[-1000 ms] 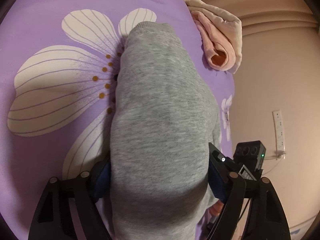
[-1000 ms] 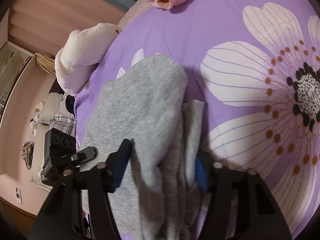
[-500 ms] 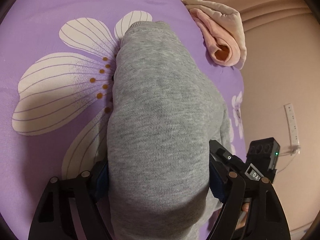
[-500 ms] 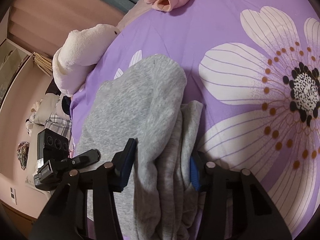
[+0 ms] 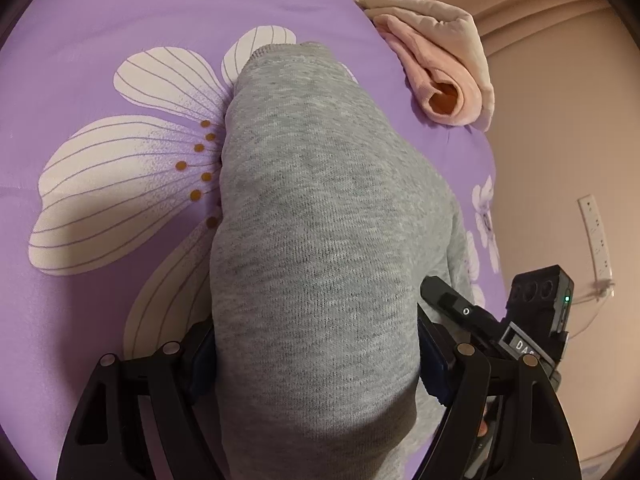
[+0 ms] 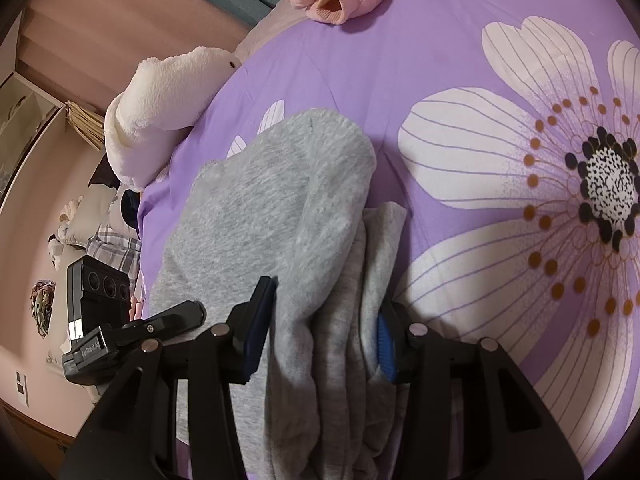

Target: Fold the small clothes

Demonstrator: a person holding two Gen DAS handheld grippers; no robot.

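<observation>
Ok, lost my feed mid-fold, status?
Left gripper clamped wide on grey garment. Right gripper pinching its bunched edge. Garment draped on purple bedspread. Pink clothing beyond, clear.

We see the garment [image 5: 316, 240] lying on the bedspread [image 5: 100, 40], running forward from between the fingers of the left gripper [image 5: 316, 356]. Ahead and to its right, a second garment [image 5: 440, 76] lies at the bedspread's edge. In the right wrist view, the first garment sits bunched between the right gripper [image 6: 324, 332] fingers. A plush item [image 6: 160, 112], possibly a toy, lies ahead-left.
</observation>
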